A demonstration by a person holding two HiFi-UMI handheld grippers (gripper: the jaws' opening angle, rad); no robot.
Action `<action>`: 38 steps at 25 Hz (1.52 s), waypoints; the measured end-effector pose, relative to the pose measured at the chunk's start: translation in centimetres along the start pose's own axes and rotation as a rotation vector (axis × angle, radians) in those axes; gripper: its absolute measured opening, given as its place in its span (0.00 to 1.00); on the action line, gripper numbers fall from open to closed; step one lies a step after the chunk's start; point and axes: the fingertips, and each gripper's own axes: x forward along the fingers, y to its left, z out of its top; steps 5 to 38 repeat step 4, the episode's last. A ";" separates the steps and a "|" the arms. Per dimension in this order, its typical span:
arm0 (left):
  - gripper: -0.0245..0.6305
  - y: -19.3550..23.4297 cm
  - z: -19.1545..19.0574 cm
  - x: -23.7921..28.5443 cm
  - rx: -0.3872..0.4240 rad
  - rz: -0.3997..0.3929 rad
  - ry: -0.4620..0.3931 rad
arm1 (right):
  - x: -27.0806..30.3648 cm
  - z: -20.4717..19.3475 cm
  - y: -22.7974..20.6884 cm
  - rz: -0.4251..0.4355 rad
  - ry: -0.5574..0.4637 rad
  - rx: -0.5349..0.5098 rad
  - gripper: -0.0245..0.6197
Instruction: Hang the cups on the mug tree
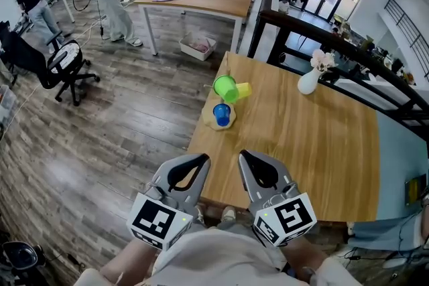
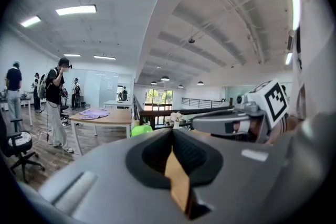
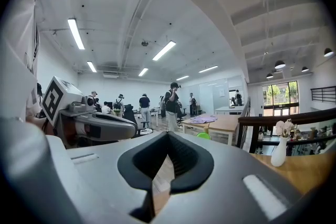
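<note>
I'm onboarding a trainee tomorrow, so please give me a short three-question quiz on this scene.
1. True or false: the white vase stands on the same wooden table as the green cup.
2. Which colour is the cup nearest the person? A) green B) yellow C) blue
3. Fill in: the left claw and right claw are both ____, with nothing between their jaws.

Key: 1 true. 2 C, the blue cup. 3 shut.
</note>
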 end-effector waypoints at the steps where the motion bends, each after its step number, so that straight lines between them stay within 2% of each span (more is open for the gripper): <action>1: 0.04 0.1 0.0 0.0 0.000 -0.001 -0.001 | 0.0 0.0 0.0 -0.001 0.001 0.001 0.04; 38: 0.04 0.4 0.0 -0.2 0.008 -0.002 -0.004 | 0.2 -0.1 0.2 -0.004 0.006 0.004 0.04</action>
